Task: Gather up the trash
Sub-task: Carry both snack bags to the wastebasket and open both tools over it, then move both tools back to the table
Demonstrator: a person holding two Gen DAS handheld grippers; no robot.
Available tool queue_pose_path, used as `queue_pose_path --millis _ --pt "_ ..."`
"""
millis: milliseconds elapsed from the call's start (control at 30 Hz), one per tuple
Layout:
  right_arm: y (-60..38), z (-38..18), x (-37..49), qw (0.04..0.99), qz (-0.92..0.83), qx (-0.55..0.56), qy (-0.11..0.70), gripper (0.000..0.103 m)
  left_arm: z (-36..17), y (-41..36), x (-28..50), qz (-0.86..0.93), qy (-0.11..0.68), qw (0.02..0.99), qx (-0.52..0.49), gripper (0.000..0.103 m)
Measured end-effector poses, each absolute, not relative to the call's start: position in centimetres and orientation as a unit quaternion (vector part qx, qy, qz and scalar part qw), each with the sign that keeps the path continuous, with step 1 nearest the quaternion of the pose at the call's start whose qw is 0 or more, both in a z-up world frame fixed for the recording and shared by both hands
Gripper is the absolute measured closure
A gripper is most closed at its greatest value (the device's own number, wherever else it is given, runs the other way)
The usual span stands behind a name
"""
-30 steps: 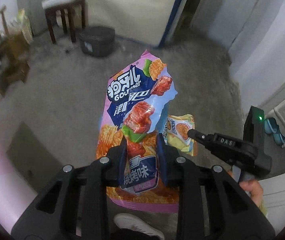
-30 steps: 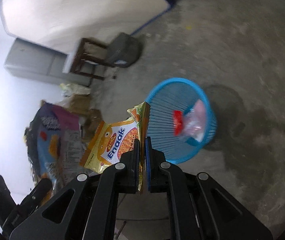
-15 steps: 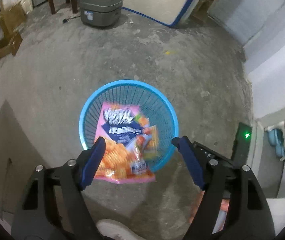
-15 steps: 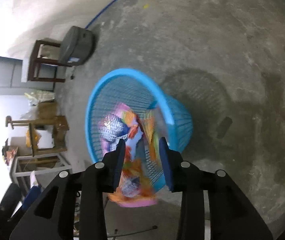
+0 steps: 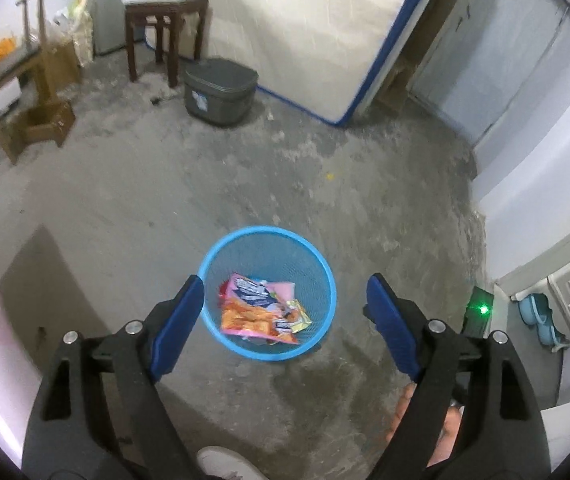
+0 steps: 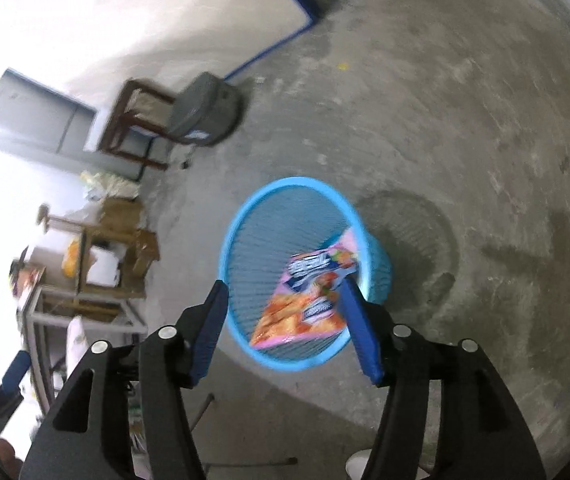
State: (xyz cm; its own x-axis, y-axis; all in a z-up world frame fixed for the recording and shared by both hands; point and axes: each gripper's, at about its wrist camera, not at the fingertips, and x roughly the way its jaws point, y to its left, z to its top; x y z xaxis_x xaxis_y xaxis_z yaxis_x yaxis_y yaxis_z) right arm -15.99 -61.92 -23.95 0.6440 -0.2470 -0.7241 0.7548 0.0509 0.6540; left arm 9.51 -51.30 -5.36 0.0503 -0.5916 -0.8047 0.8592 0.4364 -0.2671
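**Materials and finishes on view**

Floor (image 5: 245, 184) is showing rough, stained, matt concrete. Blue basket (image 5: 267, 354) is presenting as fine plastic mesh with a smooth rim. Snack bag (image 5: 257, 312) is reflecting light as glossy printed film. Stool (image 5: 165, 36) is appearing dark varnished wood. Gripper fingers (image 5: 177, 320) are showing matt blue pads on black plastic.

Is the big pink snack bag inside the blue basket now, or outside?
Inside: the pink snack bag lies within the blue basket rim.
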Motion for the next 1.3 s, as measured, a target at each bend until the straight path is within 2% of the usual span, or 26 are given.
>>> queue_pose_path --millis 67,233,533,667,833,1033,1067,1133,1200,1233,1300 --pt "-60.7 -21.7 -15.8 0.713 -0.343 0.571 0.219 0.038 -3.2 -48.5 9.5 -0.505 0.45 0.724 0.134 0.02" --pt "-57.3 -16.4 -14.0 0.76 -0.273 0.533 0.253 0.036 1.6 -38.9 9.8 -0.49 0.414 0.763 0.081 0.02" --pt "-49.9 -9.3 -9.2 0.81 -0.147 0.476 0.311 0.035 4.8 -19.7 9.5 -0.403 0.343 0.844 0.09 0.018" --pt "-45.4 -6.8 -6.2 0.827 -0.087 0.445 0.334 0.035 4.9 -11.2 8.7 -0.344 0.313 0.879 0.105 0.018" --pt "-37.0 -3.8 -1.0 0.852 0.014 0.377 0.364 0.035 3.2 -2.7 7.3 -0.302 0.324 0.892 0.087 0.018" --pt "-25.5 -2.2 7.5 0.84 0.166 0.297 0.422 0.035 -0.1 2.5 5.8 -0.314 0.355 0.88 0.041 0.018" --pt "-23.8 -2.2 8.7 0.835 0.186 0.286 0.431 0.039 -0.7 3.2 5.8 -0.319 0.364 0.875 0.023 0.018" --pt "-20.3 -2.2 11.1 0.829 0.209 0.253 0.453 0.045 -1.9 4.3 5.9 -0.325 0.378 0.867 -0.001 0.024" --pt "-16.9 -2.4 13.3 0.825 0.225 0.215 0.472 0.051 -3.2 5.0 6.2 -0.325 0.392 0.861 -0.026 0.039" --pt "-16.0 -2.5 14.1 0.823 0.229 0.204 0.479 0.053 -3.7 5.3 6.3 -0.325 0.399 0.856 -0.043 0.042" --pt "-14.0 -2.8 15.6 0.82 0.232 0.175 0.492 0.056 -4.9 6.0 7.0 -0.331 0.415 0.843 -0.085 0.058"
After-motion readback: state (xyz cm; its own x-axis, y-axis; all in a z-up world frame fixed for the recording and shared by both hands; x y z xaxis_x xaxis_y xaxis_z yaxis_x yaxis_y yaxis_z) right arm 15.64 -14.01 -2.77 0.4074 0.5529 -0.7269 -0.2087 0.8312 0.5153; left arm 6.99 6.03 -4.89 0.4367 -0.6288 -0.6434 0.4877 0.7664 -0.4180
